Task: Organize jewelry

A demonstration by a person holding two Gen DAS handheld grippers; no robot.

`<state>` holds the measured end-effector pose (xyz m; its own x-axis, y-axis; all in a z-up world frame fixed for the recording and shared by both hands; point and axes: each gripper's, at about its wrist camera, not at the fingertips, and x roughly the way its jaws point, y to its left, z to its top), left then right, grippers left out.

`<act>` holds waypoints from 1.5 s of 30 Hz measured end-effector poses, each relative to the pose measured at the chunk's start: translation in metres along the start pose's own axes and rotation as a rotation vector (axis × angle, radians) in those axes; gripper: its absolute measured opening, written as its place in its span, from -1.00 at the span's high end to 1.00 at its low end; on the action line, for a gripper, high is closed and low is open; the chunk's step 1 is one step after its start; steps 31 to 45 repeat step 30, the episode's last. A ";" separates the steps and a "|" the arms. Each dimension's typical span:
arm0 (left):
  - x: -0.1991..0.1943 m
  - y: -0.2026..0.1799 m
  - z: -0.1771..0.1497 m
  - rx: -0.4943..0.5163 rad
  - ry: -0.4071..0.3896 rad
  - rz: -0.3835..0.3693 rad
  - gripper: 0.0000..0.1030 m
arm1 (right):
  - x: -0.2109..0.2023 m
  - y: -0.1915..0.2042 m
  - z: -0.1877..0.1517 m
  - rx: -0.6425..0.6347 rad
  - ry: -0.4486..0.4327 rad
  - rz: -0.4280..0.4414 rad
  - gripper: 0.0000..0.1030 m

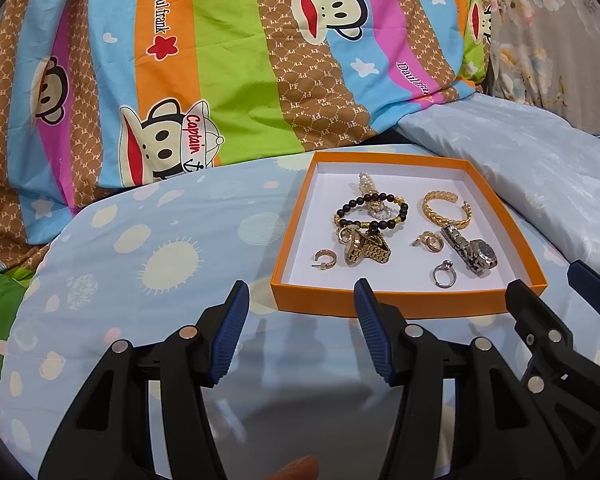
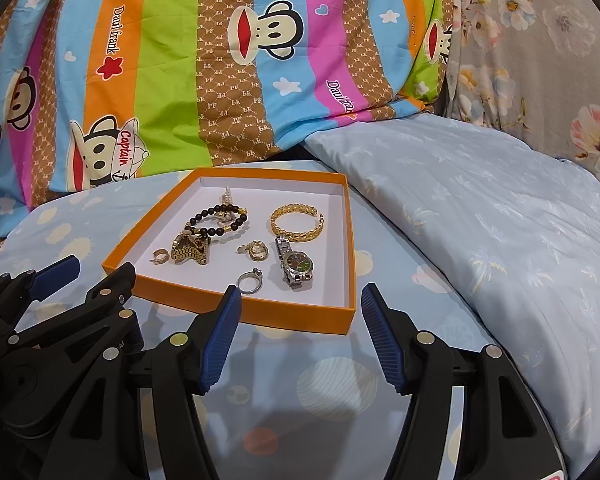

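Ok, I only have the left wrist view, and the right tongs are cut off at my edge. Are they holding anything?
Observer: No. In the right wrist view the right tongs stand open with nothing between the pads, just short of the orange box.
Operator: I can't read the silver watch's dial from here.
Observer: The silver watch lies face up, and its dial looks green with a reddish patch.
Operator: What sits nearest those tongs?
Observer: The silver ring, inside the box near its front wall, directly ahead of them.
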<state>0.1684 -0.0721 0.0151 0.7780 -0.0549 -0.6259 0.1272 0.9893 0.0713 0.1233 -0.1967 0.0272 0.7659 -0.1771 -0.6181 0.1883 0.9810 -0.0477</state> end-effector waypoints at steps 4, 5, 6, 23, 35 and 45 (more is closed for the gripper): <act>0.000 0.000 0.000 0.000 0.000 0.001 -0.02 | 0.000 0.000 0.000 -0.001 0.000 0.000 -0.20; 0.000 0.000 0.000 0.001 -0.001 0.003 -0.02 | 0.000 0.000 0.000 -0.001 0.000 0.000 -0.20; 0.000 0.000 0.000 0.002 -0.002 0.005 -0.02 | 0.000 0.000 0.000 0.000 0.000 0.001 -0.20; 0.003 0.001 0.001 0.003 0.005 0.006 -0.02 | 0.001 0.000 0.000 -0.001 0.002 -0.001 -0.20; 0.003 -0.001 0.000 0.006 0.006 0.019 -0.02 | 0.001 -0.003 -0.001 -0.002 0.001 -0.016 -0.20; 0.003 -0.001 0.000 0.006 0.006 0.019 -0.02 | 0.001 -0.003 -0.001 -0.002 0.001 -0.016 -0.20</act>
